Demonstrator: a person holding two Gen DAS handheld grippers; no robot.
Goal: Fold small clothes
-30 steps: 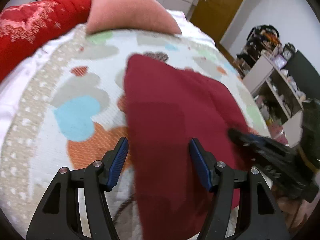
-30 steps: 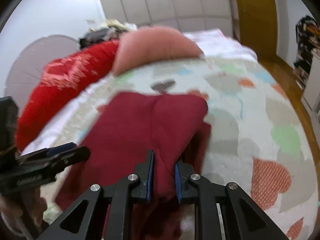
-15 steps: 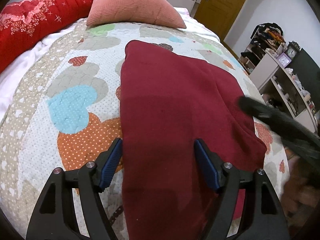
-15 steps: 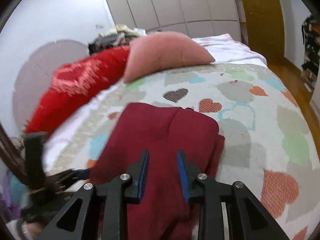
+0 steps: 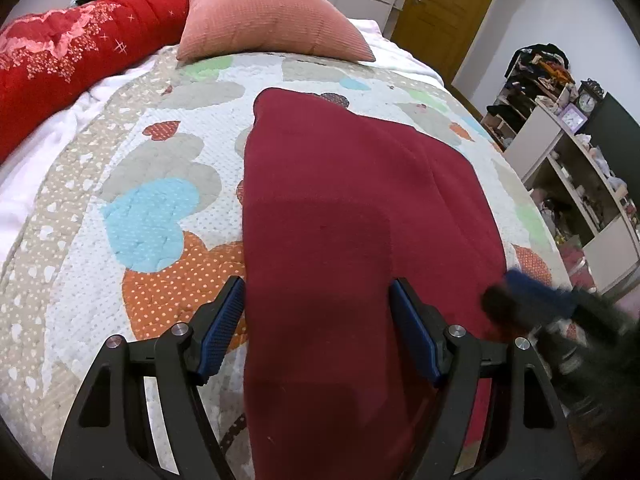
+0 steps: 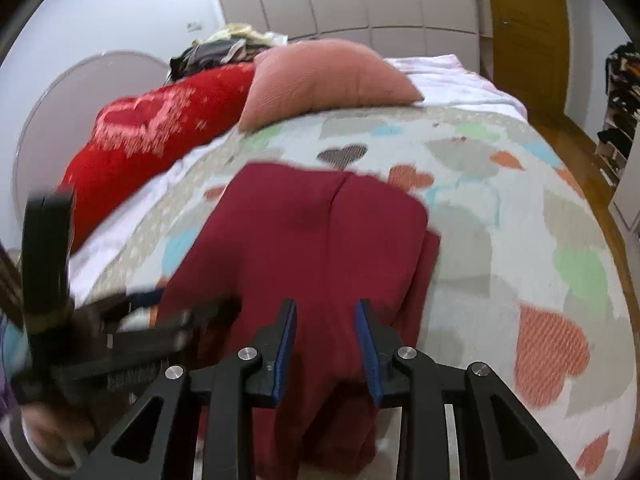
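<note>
The maroon garment (image 5: pixel 352 216) lies flat on the bed's quilt (image 5: pixel 152 216), already doubled lengthwise. It looks soft, thick and limp, so pinch both layers at a near corner. Left hand-held gripper (image 5: pixel 316 336) and right hand-held gripper (image 6: pixel 326 340) hover spread, holding nothing.

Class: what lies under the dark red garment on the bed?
The dark red garment rests on the heart-patterned quilt, which shows all around it. The hearts directly beneath are covered, so they cannot be seen.
</note>
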